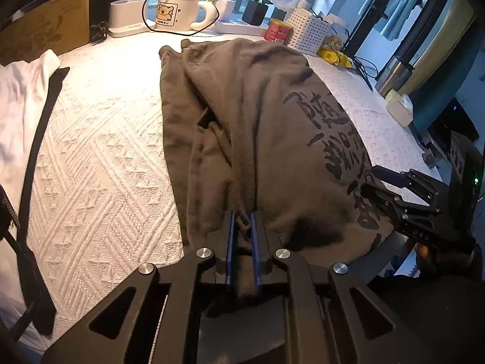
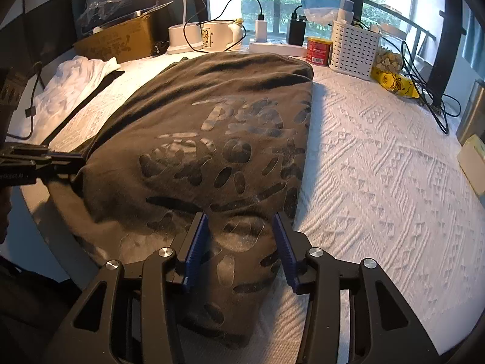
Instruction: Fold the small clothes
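A brown T-shirt (image 1: 272, 127) with dark printed characters lies on the white textured table cover, partly folded lengthwise. My left gripper (image 1: 242, 221) is shut on the shirt's near edge, with a bunch of cloth pinched between the blue pads. In the right wrist view the shirt (image 2: 218, 139) fills the middle. My right gripper (image 2: 241, 233) is open, its blue pads on either side of the shirt's near right part, just above the cloth. The right gripper also shows at the right of the left wrist view (image 1: 391, 185), and the left gripper at the left of the right wrist view (image 2: 60, 163).
A white garment (image 2: 75, 82) with a black strip lies at the left. Along the back stand a cardboard box (image 2: 118, 39), a white mug (image 2: 218, 36), chargers with cables, a red can (image 2: 318, 50), a white perforated basket (image 2: 353, 48) and a yellow snack bag (image 2: 397, 83). The table's near edge is close.
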{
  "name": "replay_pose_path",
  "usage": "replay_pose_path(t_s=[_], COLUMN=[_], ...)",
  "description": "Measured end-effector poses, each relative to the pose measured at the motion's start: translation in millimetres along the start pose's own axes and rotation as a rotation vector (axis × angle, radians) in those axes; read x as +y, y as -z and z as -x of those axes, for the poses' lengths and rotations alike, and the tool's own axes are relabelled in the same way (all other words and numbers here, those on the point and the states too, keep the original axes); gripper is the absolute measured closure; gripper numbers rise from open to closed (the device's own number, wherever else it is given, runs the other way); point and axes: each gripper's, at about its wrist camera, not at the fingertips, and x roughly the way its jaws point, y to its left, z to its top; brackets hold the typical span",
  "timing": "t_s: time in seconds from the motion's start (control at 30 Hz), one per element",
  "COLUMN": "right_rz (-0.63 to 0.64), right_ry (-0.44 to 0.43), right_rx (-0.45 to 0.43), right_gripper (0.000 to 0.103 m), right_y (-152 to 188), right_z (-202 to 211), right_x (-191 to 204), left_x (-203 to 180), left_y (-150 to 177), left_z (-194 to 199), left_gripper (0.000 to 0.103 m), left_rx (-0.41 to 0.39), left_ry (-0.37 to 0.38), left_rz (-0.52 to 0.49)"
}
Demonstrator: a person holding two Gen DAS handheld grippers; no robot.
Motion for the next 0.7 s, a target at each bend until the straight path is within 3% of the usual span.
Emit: replay_pose_path(t_s=[0.43, 0.57, 0.7], right_rz=[-0.011, 0.001, -0.001], right_ry=[-0.084, -0.092, -0.100], right_rx=[0.034, 0.042, 0.040], right_gripper=[0.055, 0.055, 0.055], right_y=[-3, -9, -21], right_z=[6, 5, 5], right_x=[-7, -12, -21], left_x=[-6, -8, -3], left_y=[-12, -32, -53], left_z=[13, 17, 12], left_gripper=[0.092, 0.071, 0.069], left_rx=[0.055, 0.030, 0.007], left_ry=[-0.039, -0.052, -0.060], left_rz=[-0.047, -0.073, -0.077])
